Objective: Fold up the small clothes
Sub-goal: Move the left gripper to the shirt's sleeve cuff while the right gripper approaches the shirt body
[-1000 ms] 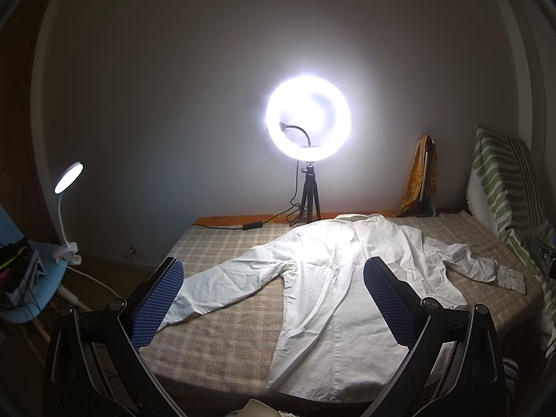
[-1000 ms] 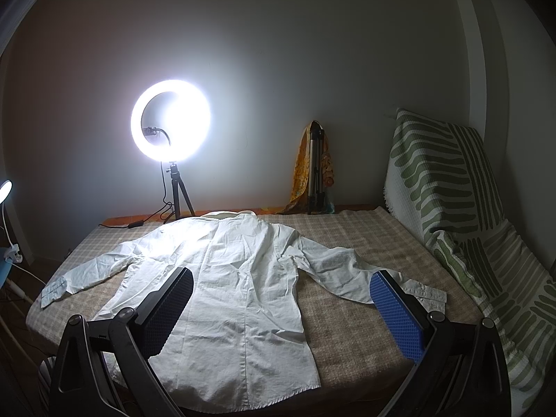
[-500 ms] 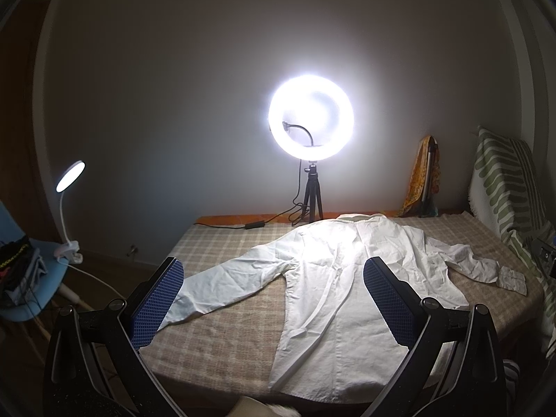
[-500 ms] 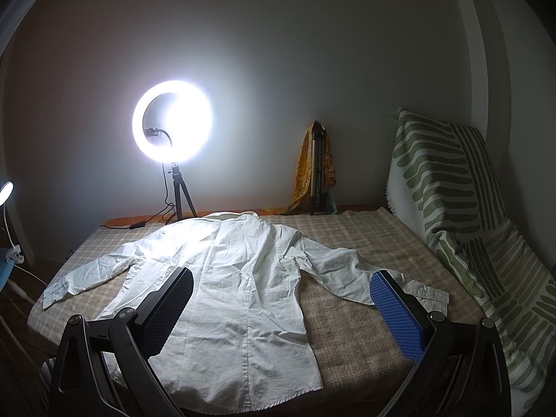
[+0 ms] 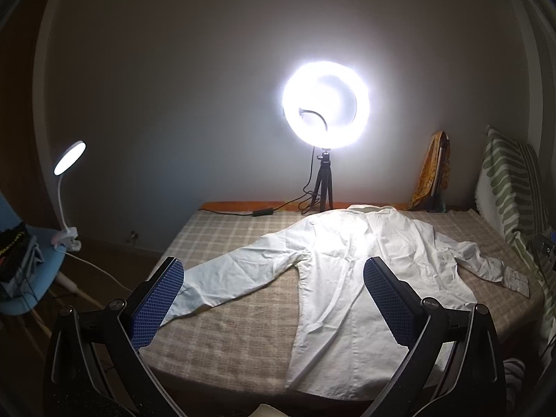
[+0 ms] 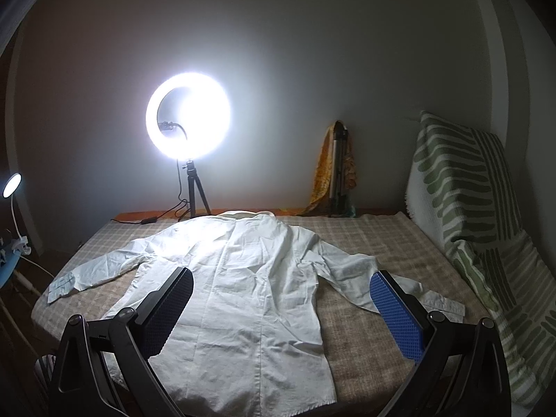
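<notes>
A: The beige checked bed (image 5: 222, 340) carries the white long-sleeved cotton shirt (image 6: 250, 299), spread flat at frame centre, collar toward the far wall.

B: Its long axis runs away from both tongs. Left tongs (image 5: 274, 302) and right tongs (image 6: 281, 312) hover spread and empty, each nearest its own sleeve.

No text, label, brand, number or sign can be read in either wrist view. The dark bundle with a yellow patterned edge (image 5: 14, 243), at the left edge of the left wrist view on the light blue chair (image 5: 38, 278), bears marks too small and blurred to make out.
</notes>
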Demonstrator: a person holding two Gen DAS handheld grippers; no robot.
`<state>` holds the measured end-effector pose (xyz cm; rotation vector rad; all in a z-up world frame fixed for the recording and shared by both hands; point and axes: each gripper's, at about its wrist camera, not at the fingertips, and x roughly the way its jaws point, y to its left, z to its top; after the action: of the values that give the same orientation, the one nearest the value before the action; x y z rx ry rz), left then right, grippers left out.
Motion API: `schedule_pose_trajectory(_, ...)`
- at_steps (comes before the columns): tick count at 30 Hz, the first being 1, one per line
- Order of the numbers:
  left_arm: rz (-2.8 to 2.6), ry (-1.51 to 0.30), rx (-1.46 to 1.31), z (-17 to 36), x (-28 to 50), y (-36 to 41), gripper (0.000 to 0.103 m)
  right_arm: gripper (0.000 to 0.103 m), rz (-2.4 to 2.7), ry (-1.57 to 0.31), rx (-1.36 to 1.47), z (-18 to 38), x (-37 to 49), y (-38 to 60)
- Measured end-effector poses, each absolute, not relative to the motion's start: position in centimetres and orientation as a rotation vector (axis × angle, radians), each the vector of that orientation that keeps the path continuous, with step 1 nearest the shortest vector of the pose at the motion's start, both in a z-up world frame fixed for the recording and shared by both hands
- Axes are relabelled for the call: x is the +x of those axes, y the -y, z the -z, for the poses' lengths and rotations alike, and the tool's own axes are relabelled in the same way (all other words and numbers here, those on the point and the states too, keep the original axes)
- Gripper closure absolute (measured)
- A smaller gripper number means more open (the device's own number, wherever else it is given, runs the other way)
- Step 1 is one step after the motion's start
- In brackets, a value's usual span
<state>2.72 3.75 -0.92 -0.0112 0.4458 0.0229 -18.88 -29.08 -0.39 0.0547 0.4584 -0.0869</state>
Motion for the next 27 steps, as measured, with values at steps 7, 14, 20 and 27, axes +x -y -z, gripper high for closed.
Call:
schedule_pose_trajectory(7, -0.062, -0.504, -0.026, 3.0, 5.4, -7.7, 0.001, 0.0, 0.027, -0.476, 0.047, 0.5, -16.2, 28.0)
schedule_pose_trajectory(14, -0.126, -0.602, -0.095, 6.2, 8.8, -13.4, 0.018, 0.0, -0.051, -0.515, 0.027, 1.0, -11.4, 25.3)
schedule_pose_trajectory(20, -0.19, -0.675, -0.154, 9.0, 11.0, -18.5, 0.03, 0.004, -0.19, -0.576, 0.012, 1.5, -6.9, 21.7)
schedule_pose_trajectory(27, -0.265, -0.747, -0.178, 12.1, 13.0, -23.8, 0.039, 0.01, -0.275, -0.644, 0.039, 2.6, -1.2, 18.1)
